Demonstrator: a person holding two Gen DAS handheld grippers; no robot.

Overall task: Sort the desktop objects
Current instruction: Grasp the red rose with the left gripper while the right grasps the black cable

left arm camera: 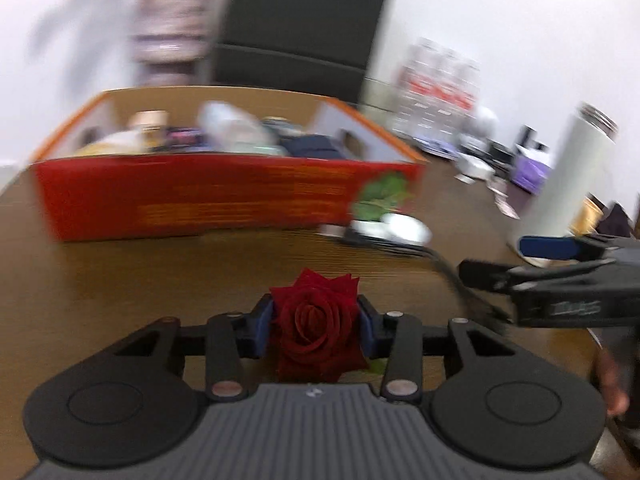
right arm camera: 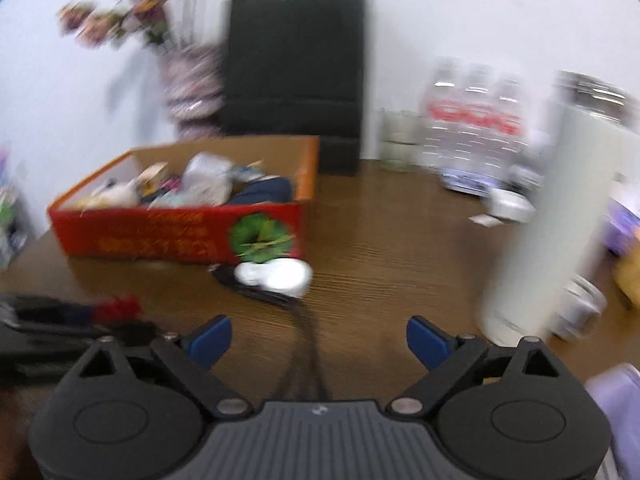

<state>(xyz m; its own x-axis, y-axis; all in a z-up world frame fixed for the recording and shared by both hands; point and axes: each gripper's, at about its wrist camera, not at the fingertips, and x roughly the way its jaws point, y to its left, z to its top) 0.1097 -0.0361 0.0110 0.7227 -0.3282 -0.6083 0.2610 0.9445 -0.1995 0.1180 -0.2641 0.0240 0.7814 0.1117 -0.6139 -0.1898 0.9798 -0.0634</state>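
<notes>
A box (left arm camera: 224, 196) full of items sits on the table (left arm camera: 120, 280), a tall bottle (left arm camera: 560, 184) to its right

Rose (left arm camera: 316, 320): we saw a dark red bloom, fully open, facing us, pinched between the blue pads (left arm camera: 262, 326) of the left gripper (left arm camera: 316, 330), above the wooden table (left arm camera: 120, 300).
Box (left arm camera: 200, 196): it was a red cardboard carton with orange rim and open top, which stood on the table beyond the rose, crowded with blurred mixed items.
Green leaf sprig (left arm camera: 380, 196): it leaned at the box's front right corner.
White dish (left arm camera: 404, 228): it lay just beside the sprig, on the table.
Black cable (left arm camera: 452, 272): it ran from the dish toward us.
White bottle (left arm camera: 568, 176): it was tall, upright, uncapped and well to the right.
</notes>
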